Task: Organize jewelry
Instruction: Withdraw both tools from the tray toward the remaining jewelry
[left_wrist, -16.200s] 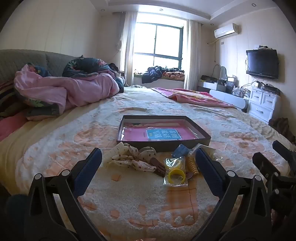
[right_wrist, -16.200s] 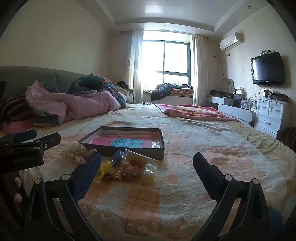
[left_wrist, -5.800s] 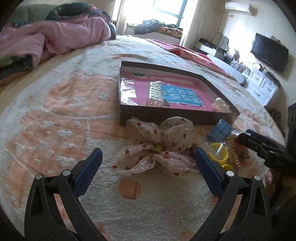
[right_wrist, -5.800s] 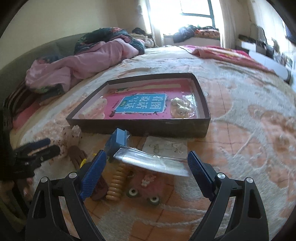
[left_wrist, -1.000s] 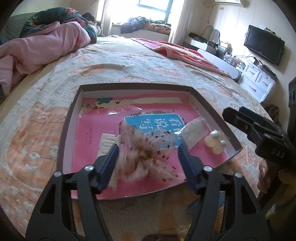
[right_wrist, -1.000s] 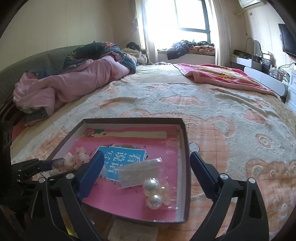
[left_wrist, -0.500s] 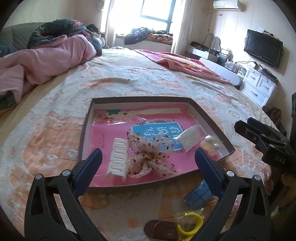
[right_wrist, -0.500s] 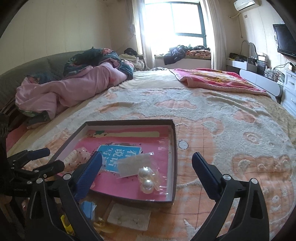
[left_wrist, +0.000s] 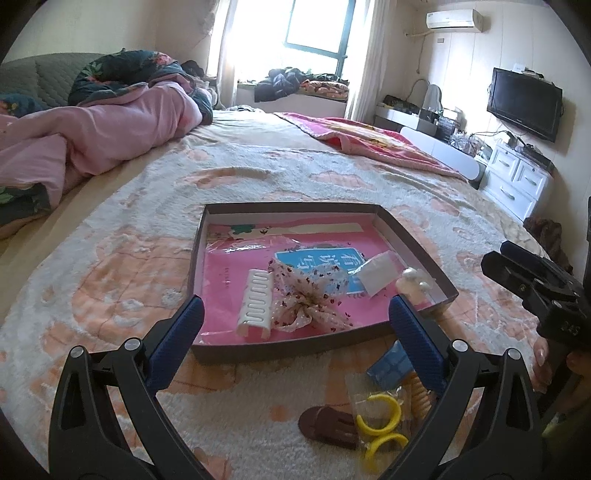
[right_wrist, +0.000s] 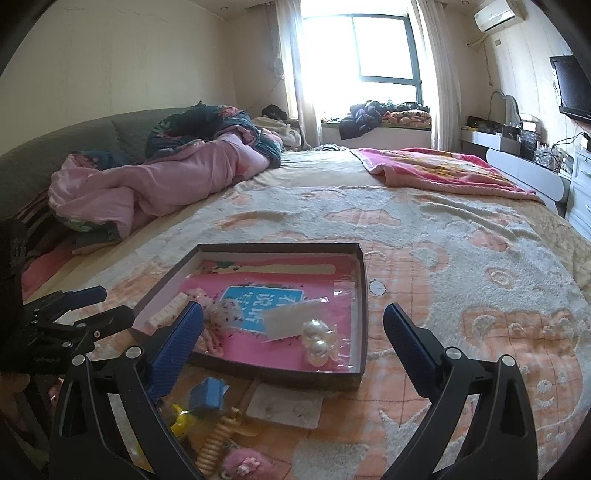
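Note:
A dark shallow box (left_wrist: 288, 349) with a pink bottom lies on the bed. Inside it are a white comb clip (left_wrist: 256, 308), a spotted sheer bow (left_wrist: 310, 295), a white packet (left_wrist: 376, 271) and bagged pearls (right_wrist: 316, 339). My left gripper (left_wrist: 295, 317) hangs open just before the box's near rim, nothing between its blue pads. My right gripper (right_wrist: 293, 314) is open and empty too, over the box's near right side. On the blanket in front lie a blue clip (left_wrist: 391, 365), yellow rings in a bag (left_wrist: 380, 410), a brown clip (left_wrist: 327, 426), an orange spiral (right_wrist: 218, 439) and an earring card (right_wrist: 284, 406).
A fluffy pink piece (right_wrist: 243, 465) lies at the near edge. Pink bedding (left_wrist: 110, 129) is heaped at the left of the bed, and a pink blanket (right_wrist: 443, 170) lies far right. White drawers (left_wrist: 517, 181) and a wall television (left_wrist: 524, 103) stand beyond the bed.
My left gripper has opened and let go of the bow, which now rests in the box beside the white clip. Both grippers have drawn back and up from the box.

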